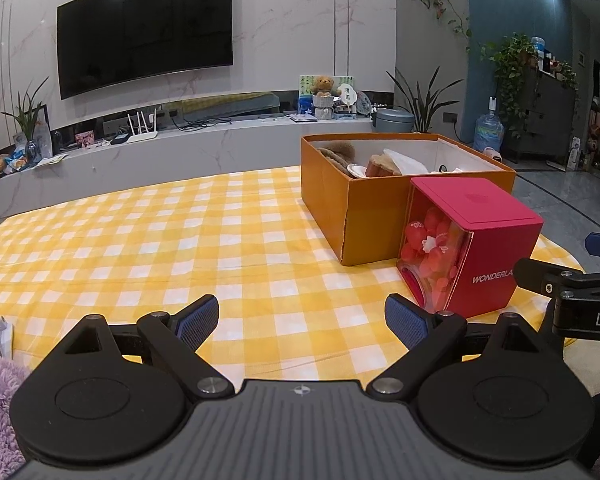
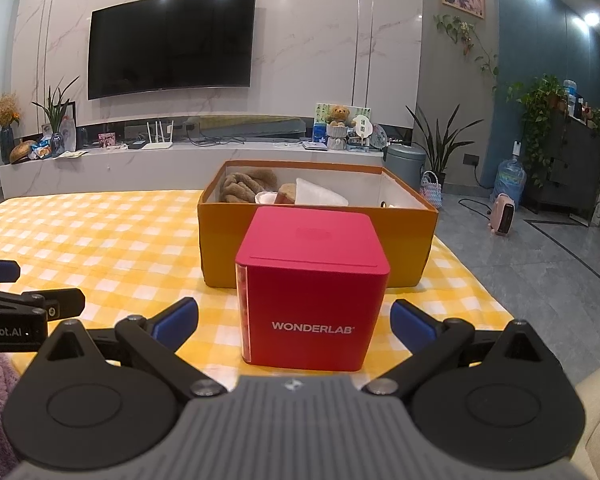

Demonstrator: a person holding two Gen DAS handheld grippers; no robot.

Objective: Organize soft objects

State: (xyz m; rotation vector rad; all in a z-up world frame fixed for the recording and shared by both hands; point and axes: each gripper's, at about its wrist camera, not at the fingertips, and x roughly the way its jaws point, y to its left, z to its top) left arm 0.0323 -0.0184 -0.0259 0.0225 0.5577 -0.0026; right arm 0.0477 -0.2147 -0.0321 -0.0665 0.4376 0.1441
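Left wrist view: left gripper (image 1: 301, 320) empty, fingers wide apart over yellow-check desk (image 1: 140, 240). Orange box (image 1: 364, 208) w/ soft items sits ahead-right, red cube box (image 1: 492, 256) touching its front.

Right wrist view: right gripper (image 2: 294, 318) fingers spread either side of the red cube box (image 2: 312, 304), not touching. Brown plush (image 2: 244, 186) lies in the orange box's (image 2: 220, 248) back-left corner.

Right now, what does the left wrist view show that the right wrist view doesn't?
Only the left wrist view shows the red box's clear side with red pieces inside. Only the right wrist view shows its full WONDERLAB front and a pink heater on the floor. Both show the red box, the orange box holding soft items, the yellow checked cloth, and open tongs: left, right.
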